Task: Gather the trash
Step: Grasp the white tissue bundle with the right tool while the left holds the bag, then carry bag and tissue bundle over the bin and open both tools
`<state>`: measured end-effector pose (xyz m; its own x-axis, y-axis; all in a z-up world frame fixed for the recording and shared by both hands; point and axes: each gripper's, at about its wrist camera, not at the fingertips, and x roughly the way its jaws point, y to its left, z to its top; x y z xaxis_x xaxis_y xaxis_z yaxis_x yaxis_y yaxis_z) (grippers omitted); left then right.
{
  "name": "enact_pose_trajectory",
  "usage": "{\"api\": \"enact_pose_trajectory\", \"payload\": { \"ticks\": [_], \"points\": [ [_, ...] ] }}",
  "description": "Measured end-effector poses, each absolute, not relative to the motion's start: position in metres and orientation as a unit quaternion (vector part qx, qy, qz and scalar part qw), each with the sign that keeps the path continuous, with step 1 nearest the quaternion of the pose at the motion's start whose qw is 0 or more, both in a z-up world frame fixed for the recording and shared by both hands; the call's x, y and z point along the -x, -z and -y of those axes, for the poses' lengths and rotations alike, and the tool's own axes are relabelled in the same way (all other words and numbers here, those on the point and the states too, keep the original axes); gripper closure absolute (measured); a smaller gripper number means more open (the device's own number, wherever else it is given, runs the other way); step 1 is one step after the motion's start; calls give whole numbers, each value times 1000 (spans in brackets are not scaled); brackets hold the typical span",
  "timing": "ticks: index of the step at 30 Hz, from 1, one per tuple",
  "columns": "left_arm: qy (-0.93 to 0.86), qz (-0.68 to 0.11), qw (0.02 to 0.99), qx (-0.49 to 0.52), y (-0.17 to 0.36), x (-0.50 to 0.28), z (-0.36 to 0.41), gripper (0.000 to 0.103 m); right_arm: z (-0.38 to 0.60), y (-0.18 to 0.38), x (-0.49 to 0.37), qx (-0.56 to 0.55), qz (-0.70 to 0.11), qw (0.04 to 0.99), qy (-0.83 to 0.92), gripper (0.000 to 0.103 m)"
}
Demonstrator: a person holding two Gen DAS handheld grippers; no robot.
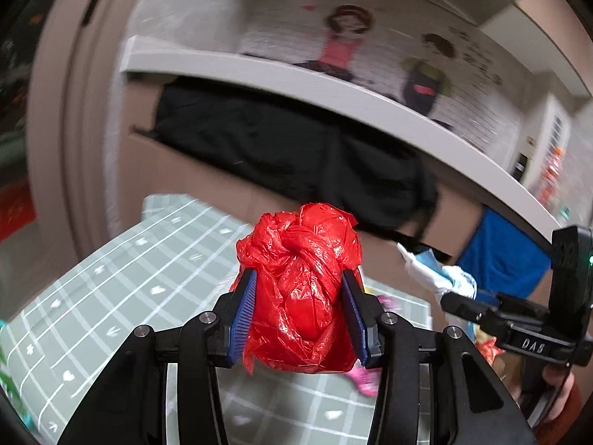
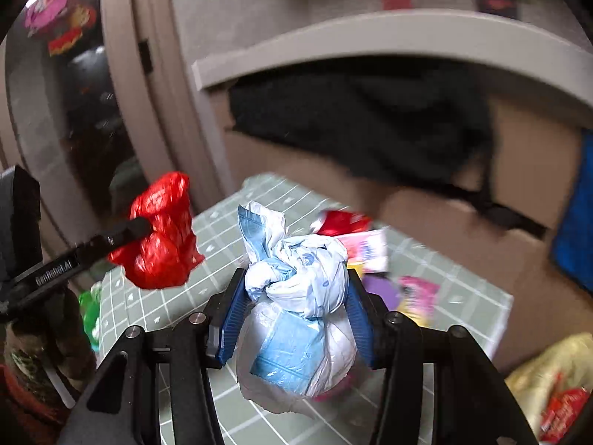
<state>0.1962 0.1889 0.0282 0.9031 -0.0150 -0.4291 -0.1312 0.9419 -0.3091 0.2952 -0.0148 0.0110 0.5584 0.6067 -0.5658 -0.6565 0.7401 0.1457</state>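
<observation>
- Trash bags: two knotted bundles, one per gripper, both held up above the green grid mat (image 1: 111,270).
- Red bag (image 1: 300,289): crinkly glossy plastic, twisted knot on top, roughly ball-shaped. Left gripper (image 1: 299,313) is clenched on it, blue ribbed pads (image 1: 244,319) pressing both sides.
- White-and-blue bag (image 2: 296,319): thin crumpled plastic, knotted at the top, rounded bulge below. Right gripper (image 2: 296,319) grips it, blue pads (image 2: 231,319) squeezing its flanks.
- From the right wrist view the red bag hangs to the left of the white one, apart from it, with the left gripper's black finger reaching in from the left edge.
- Loose litter on the mat past the white bag: red wrapper (image 2: 343,222), pink-and-white packet (image 2: 367,250), pink packet (image 2: 420,293), a purple piece (image 2: 381,287). All blurred, labels unreadable.
- Green plastic item (image 2: 90,311) at the mat's left edge.
- Yellow bag (image 2: 552,382) with red packaging sits low right, off the mat.
- Behind: cardboard box (image 1: 207,181) with black cloth (image 1: 296,148) draped over it, under a white shelf edge (image 1: 333,96). Blue fabric (image 1: 504,259) to the right.
- Wall has cartoon figure stickers (image 1: 344,37), smeared by motion blur.
- Nothing between the two bags.
</observation>
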Motion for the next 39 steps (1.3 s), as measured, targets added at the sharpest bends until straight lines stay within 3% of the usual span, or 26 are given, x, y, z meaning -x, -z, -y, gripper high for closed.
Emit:
{"api": "enact_pose_trajectory", "payload": {
  "ticks": [19,39],
  "points": [
    [127,-219,965,67,-61,-245,32,57,244,-43,-253,-22,-230,956,-179,54],
    [254,-258,932,28,-37,-288,144,57,342,-30,-241,-53,-226,971,-62,54]
  ]
}}
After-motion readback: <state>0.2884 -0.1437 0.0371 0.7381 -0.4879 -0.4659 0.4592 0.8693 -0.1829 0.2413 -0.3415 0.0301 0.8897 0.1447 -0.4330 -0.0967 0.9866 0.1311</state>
